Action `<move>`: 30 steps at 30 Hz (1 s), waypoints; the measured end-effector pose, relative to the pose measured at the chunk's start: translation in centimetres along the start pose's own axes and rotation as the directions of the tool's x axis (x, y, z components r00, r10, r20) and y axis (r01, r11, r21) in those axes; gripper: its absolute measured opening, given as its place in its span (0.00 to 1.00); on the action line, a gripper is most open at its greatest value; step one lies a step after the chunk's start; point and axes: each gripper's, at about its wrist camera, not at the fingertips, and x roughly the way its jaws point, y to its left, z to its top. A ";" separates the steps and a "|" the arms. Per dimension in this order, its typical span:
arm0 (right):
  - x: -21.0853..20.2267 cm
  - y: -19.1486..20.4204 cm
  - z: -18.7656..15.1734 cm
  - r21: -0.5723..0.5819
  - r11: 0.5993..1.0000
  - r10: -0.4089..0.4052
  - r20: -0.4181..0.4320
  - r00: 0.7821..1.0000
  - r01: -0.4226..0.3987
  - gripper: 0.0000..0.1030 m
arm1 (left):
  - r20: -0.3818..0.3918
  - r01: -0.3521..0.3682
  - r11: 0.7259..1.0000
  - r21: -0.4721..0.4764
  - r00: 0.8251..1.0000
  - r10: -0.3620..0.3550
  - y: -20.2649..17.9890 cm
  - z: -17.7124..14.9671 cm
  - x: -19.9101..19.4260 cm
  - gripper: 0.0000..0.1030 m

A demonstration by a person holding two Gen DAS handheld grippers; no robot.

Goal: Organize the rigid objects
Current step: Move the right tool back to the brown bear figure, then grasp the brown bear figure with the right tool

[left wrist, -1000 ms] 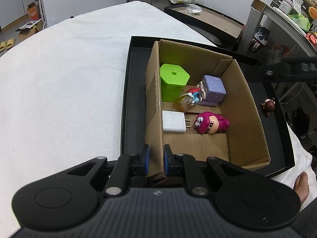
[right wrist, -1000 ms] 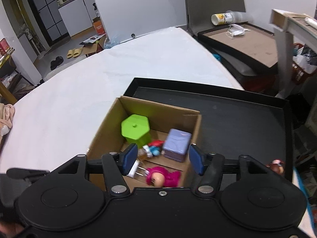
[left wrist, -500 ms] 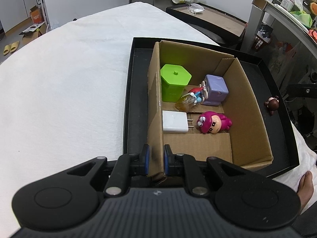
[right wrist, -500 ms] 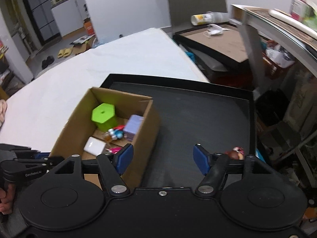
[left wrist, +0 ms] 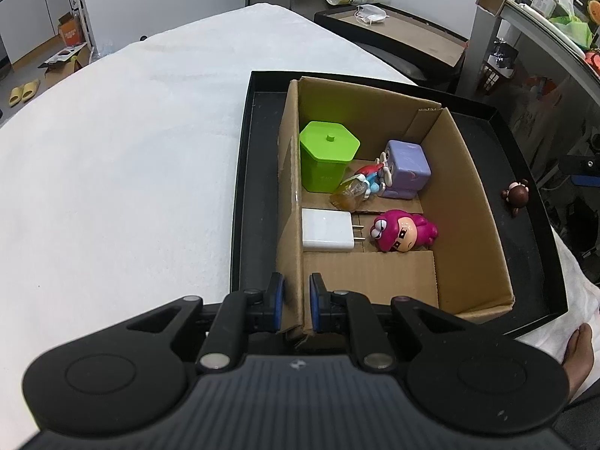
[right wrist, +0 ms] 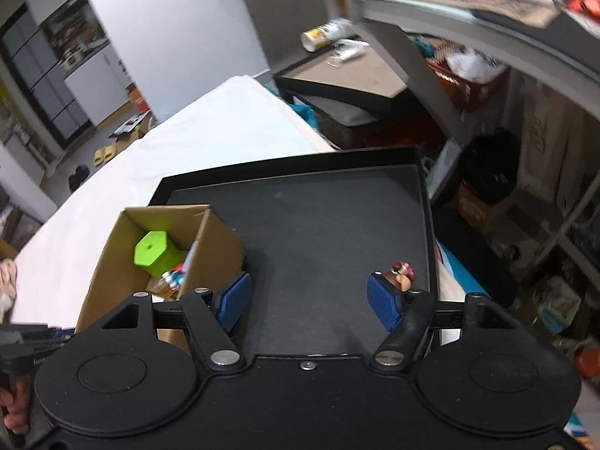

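Observation:
My left gripper [left wrist: 296, 302] is shut on the near left wall of the cardboard box [left wrist: 290, 202], which sits in a black tray [left wrist: 240, 187]. The box holds a green hexagonal container [left wrist: 326, 155], a purple cube [left wrist: 407, 168], a small red and blue figure [left wrist: 369, 180], a white charger [left wrist: 326, 230] and a pink figure [left wrist: 401, 230]. A small brown monkey figure [left wrist: 516, 195] stands on the tray right of the box. My right gripper [right wrist: 307, 302] is open above the tray [right wrist: 322, 232]; the monkey figure [right wrist: 401, 275] is just beyond its right fingertip.
The tray lies on a white cloth-covered table [left wrist: 120, 168]. A second black tray with a mask and a cup [left wrist: 393, 33] is behind. A shelf unit [right wrist: 487, 37] stands close on the right. A bare foot [left wrist: 579, 352] shows at the lower right.
My right gripper has swung right, from above the box to above the bare tray near the monkey figure. My left gripper still clamps the box wall.

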 end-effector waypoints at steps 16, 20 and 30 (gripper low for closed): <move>5.3 -1.7 0.0 -0.015 0.994 -0.113 -0.052 0.992 0.113 0.60 | -0.018 -0.019 0.999 0.034 1.000 0.020 -0.5 -0.1 0.4 0.13; 7.1 -2.5 -0.4 -0.034 0.987 -0.162 -0.087 0.983 0.159 0.54 | -0.020 -0.018 0.999 0.031 1.000 0.019 -0.4 0.0 0.5 0.13; 8.6 -2.6 -1.2 -0.053 0.983 -0.182 -0.151 0.972 0.175 0.11 | -0.020 -0.015 0.999 0.034 1.000 0.015 -0.4 -0.1 0.4 0.13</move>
